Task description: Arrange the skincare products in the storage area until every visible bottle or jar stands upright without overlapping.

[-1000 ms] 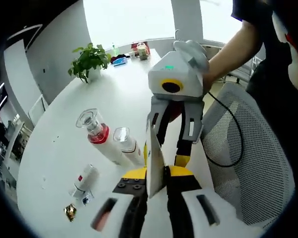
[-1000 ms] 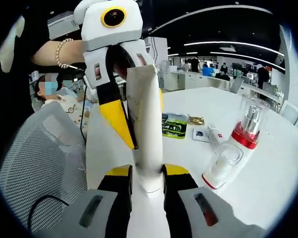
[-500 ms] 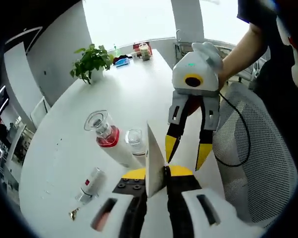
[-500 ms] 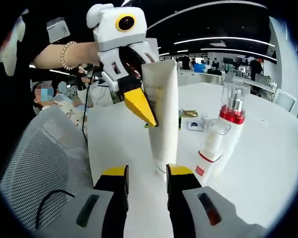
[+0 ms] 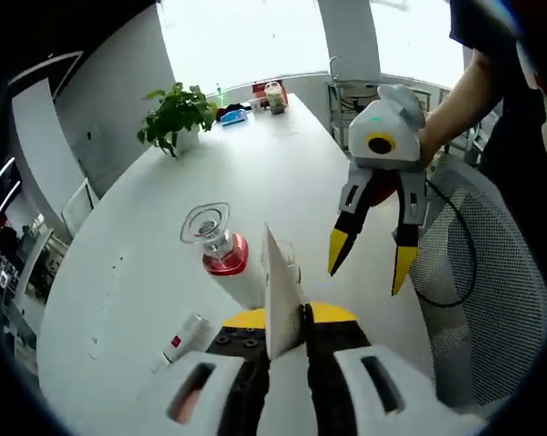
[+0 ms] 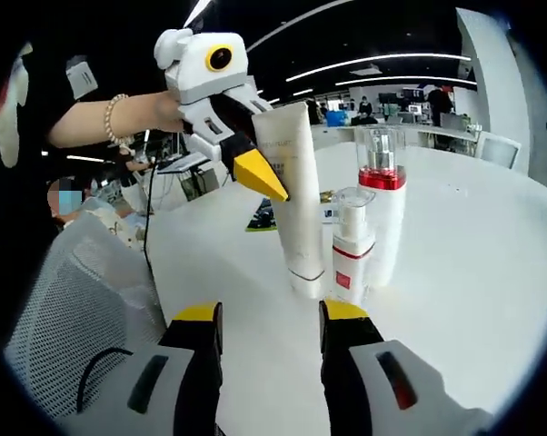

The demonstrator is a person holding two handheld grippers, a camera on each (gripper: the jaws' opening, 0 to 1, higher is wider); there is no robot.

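A white tube (image 6: 292, 204) stands cap-down on the white table (image 6: 492, 263), and my left gripper (image 6: 272, 177) is shut on its upper end. In the left gripper view the tube (image 5: 278, 295) shows edge-on between the shut jaws of the left gripper (image 5: 281, 318). Right beside the tube stand a small white pump bottle (image 6: 350, 250) and a taller bottle with a red band and clear cap (image 6: 382, 195), both upright. My right gripper (image 6: 270, 313) is open, a short way back from the tube, and it hangs open above the table (image 5: 371, 263).
A small tube (image 5: 184, 331) lies flat on the table, left of the red-banded bottle (image 5: 221, 250). Flat sachets (image 6: 263, 214) lie behind the standing tube. A mesh chair (image 6: 69, 318) stands at the table's edge. A potted plant (image 5: 176, 113) and small items sit at the far end.
My right gripper has let go of the tube's lower end, opened and drawn back. The tube, formerly held in the air by both grippers, now stands on the table beside the two bottles.
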